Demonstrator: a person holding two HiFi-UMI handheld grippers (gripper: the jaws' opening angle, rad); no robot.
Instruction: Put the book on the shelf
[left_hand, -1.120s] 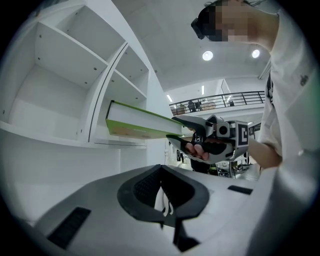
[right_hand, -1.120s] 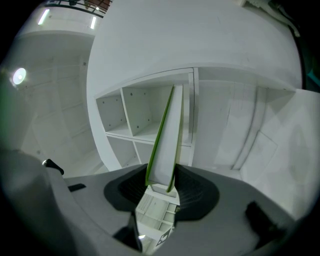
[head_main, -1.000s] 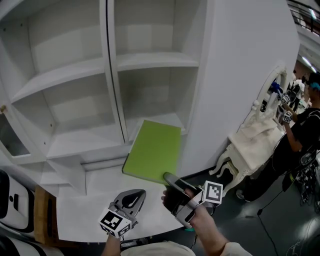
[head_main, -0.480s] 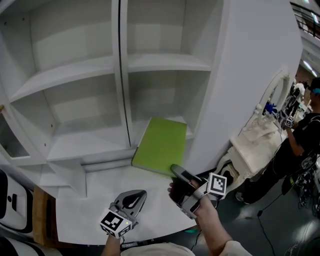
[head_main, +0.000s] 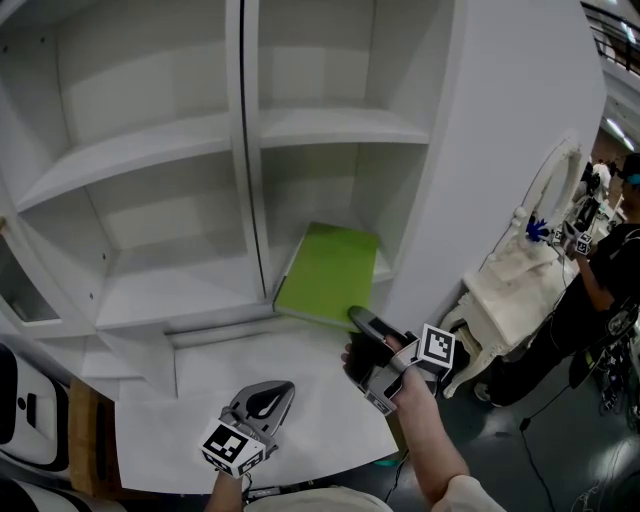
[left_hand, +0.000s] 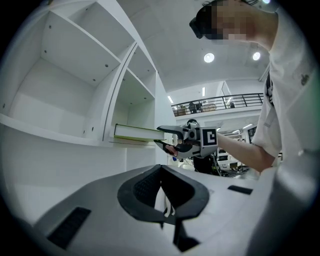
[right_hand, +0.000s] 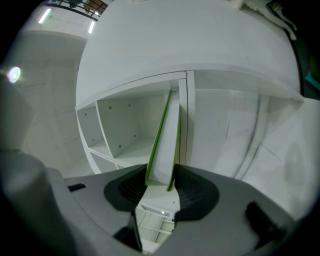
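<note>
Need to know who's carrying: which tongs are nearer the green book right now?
Right. The right tongs grip the near edge of the green book; the left tongs sit back over the white table, clear of it.

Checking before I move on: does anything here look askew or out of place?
Nothing damaged. The green book lies flat, only partly inside the lower right compartment of the shelf, its near end overhanging, gripped by the right tool.

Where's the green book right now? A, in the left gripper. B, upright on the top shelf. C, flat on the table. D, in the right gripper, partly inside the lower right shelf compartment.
D: the right gripper clamps the green book by its near edge, its far end inside the shelf.
</note>
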